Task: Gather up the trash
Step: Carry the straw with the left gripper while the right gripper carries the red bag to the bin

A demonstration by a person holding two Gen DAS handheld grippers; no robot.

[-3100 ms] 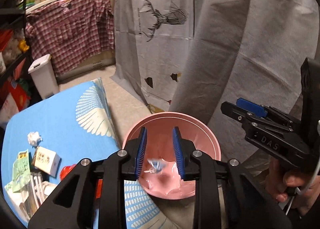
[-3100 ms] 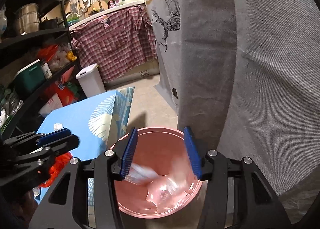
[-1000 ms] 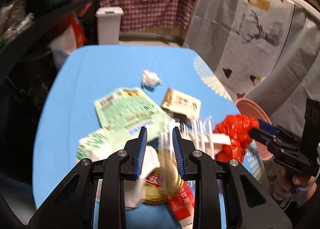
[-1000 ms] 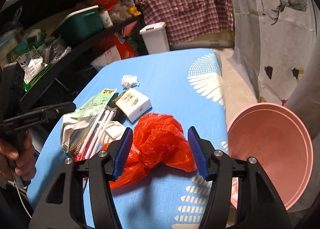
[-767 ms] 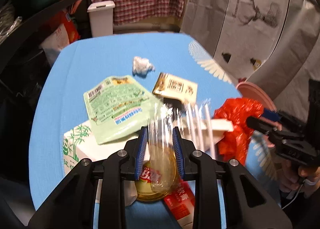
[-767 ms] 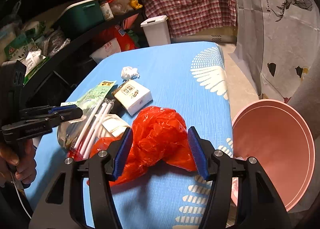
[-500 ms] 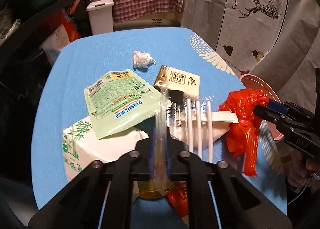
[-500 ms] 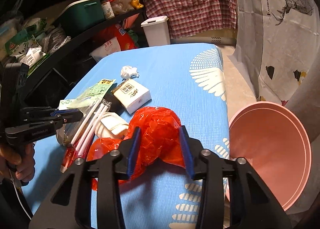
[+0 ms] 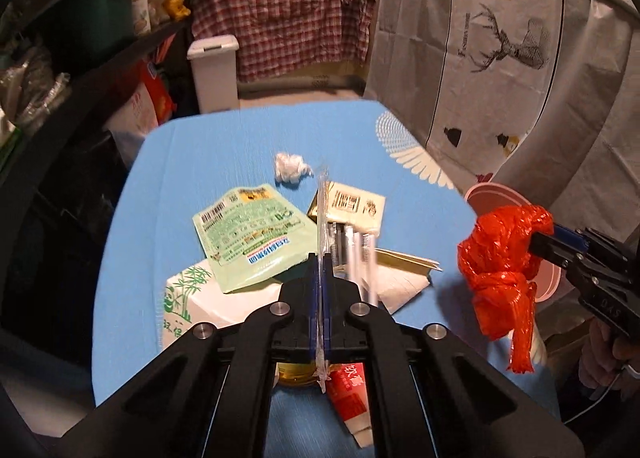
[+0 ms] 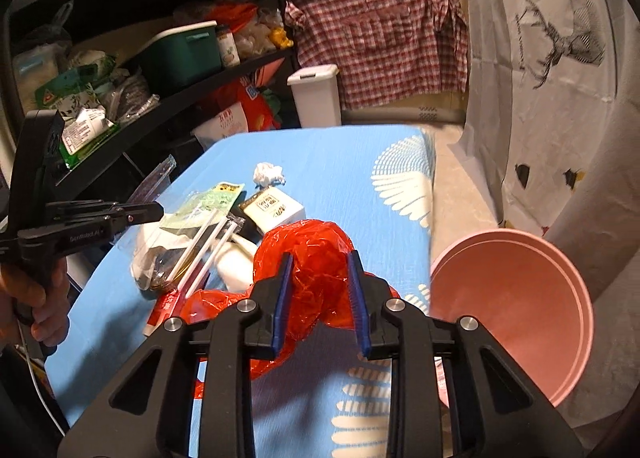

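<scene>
My left gripper (image 9: 320,272) is shut on a clear plastic bag of white straws (image 9: 360,258) and holds its edge upright above the trash pile. The same left gripper (image 10: 158,211) with the straw bag (image 10: 200,242) appears in the right wrist view. My right gripper (image 10: 319,262) is closing, its pads pressing a crumpled red plastic bag (image 10: 316,254). In the left wrist view the red bag (image 9: 504,258) hangs from the right gripper (image 9: 540,236), off the blue table (image 9: 200,146). A pink bin (image 10: 512,298) stands beside the table's right edge.
Left on the table are a green pouch (image 9: 256,234), a crumpled tissue (image 9: 290,166), a small box (image 9: 352,206), a bamboo-print tissue pack (image 9: 188,298) and a red tube (image 9: 350,390). Dark shelves (image 10: 120,58) line the left. A white pedal bin (image 9: 214,70) stands beyond the table.
The left jaws shut on the straw bag and raised it. The right jaws narrowed onto the red bag and lifted it off the table.
</scene>
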